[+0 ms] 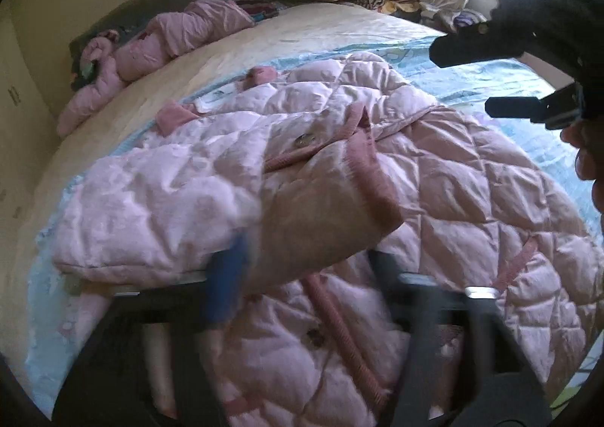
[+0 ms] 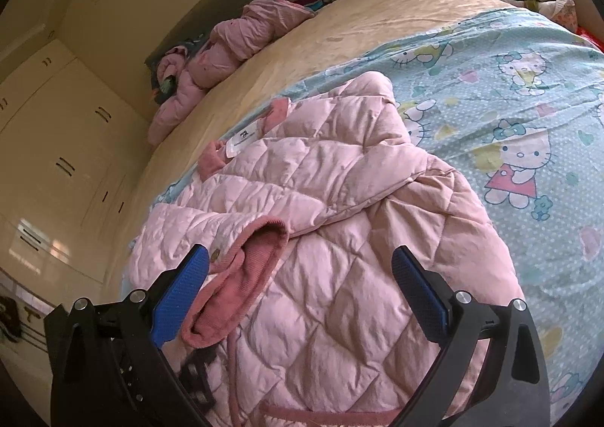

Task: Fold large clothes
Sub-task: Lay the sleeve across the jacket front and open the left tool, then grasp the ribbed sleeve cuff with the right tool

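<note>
Both grippers — left gripper, right gripper — gape over pink jacket; label unreadable.

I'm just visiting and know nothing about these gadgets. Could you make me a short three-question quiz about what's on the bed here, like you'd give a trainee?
1. True or false: the pink quilted jacket lies on the cartoon-cat sheet.
2. Which part of the jacket is folded across its body? A) hood B) sleeve with ribbed cuff C) belt
3. Fill in: both the left gripper and the right gripper have their jaws ____.

Key
1. True.
2. B: the sleeve lies across the front, its darker pink cuff between the right gripper's blue pads but not pinched.
3. Open: neither clamps the fabric.
</note>
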`<state>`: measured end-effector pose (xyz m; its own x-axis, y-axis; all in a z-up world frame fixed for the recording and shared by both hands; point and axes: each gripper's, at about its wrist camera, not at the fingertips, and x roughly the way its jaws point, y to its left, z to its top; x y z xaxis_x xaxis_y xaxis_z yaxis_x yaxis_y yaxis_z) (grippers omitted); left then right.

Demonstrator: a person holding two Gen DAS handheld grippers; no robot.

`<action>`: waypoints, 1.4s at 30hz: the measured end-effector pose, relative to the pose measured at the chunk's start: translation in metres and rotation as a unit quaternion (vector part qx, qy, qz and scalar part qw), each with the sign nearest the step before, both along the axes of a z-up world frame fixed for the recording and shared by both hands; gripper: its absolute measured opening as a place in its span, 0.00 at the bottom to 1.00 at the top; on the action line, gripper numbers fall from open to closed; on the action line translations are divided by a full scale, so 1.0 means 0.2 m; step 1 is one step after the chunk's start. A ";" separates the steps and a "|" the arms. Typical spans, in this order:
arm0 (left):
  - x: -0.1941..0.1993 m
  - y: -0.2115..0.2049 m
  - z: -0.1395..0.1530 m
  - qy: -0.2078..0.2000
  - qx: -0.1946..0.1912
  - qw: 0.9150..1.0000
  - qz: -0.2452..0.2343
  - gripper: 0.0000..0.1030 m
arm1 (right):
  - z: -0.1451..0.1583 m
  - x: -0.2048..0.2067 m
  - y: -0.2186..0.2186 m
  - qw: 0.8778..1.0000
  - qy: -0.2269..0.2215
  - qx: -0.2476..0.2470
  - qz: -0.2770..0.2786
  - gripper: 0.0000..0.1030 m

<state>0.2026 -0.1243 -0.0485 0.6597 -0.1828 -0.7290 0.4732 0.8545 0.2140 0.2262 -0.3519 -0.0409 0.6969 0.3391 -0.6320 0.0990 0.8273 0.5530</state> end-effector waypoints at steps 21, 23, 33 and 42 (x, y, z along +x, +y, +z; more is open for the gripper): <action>-0.01 0.77 0.24 0.008 -0.131 0.979 0.155 0.91 | -0.15 0.29 0.22 0.991 0.069 0.112 0.034 0.89; 0.00 0.88 0.25 0.006 -0.147 0.973 0.179 0.91 | -0.20 0.33 0.21 0.987 0.085 0.131 0.027 0.81; 0.02 1.22 0.26 0.012 -0.201 0.944 0.261 0.91 | -0.23 0.37 0.26 0.991 0.061 0.116 0.015 0.09; 0.11 1.36 0.31 0.016 -0.238 0.929 0.283 0.91 | 0.29 0.33 0.39 0.988 -0.110 0.010 0.103 0.06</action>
